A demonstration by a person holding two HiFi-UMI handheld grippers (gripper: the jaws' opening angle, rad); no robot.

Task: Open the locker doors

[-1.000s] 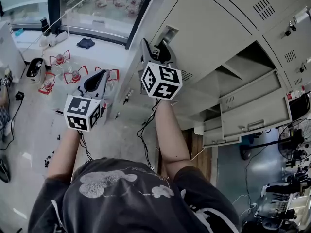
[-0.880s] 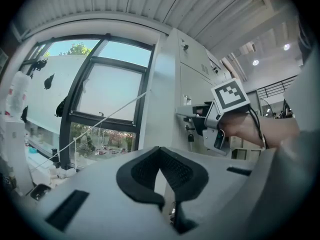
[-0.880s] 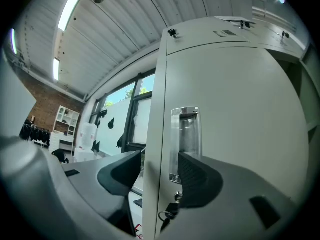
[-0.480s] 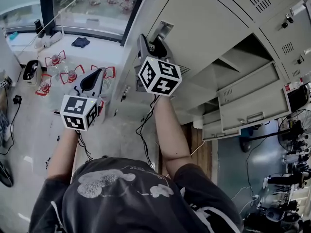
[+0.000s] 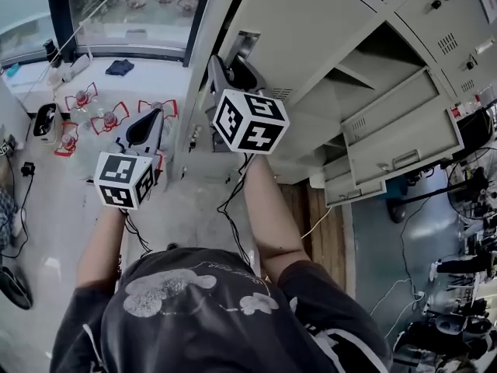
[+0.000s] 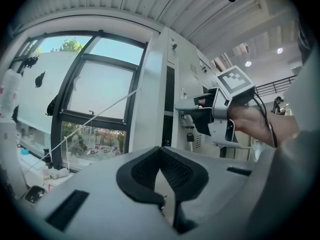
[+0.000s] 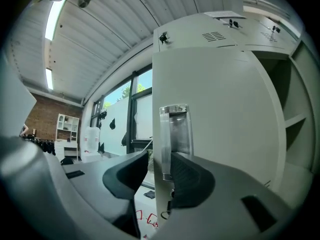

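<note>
The grey locker door (image 5: 311,22) has a metal recessed handle (image 5: 239,45) at its left edge. That edge (image 7: 156,109) and its handle (image 7: 175,131) stand between the jaws of my right gripper (image 5: 231,62) (image 7: 161,156). These jaws have just been closing. The right pad (image 7: 187,176) lies by the handle, and a thin sliver of light shows beside the left pad (image 7: 131,171). My left gripper (image 5: 149,121) (image 6: 160,151) hangs lower left of the locker, shut on nothing. The right gripper (image 6: 210,116) also shows in the left gripper view.
Right of the door an open compartment (image 5: 380,53) shows its shelves. Lower doors (image 5: 388,154) stand ajar. A large window (image 5: 124,6) is to the left. Red-framed items (image 5: 109,119) and cables (image 5: 233,200) lie on the floor, with a fan (image 5: 474,185) far right.
My right gripper has edged closer to the door's handle edge. The left gripper drifted slightly, and the head view has shifted, so the lockers sit higher in the frame.
</note>
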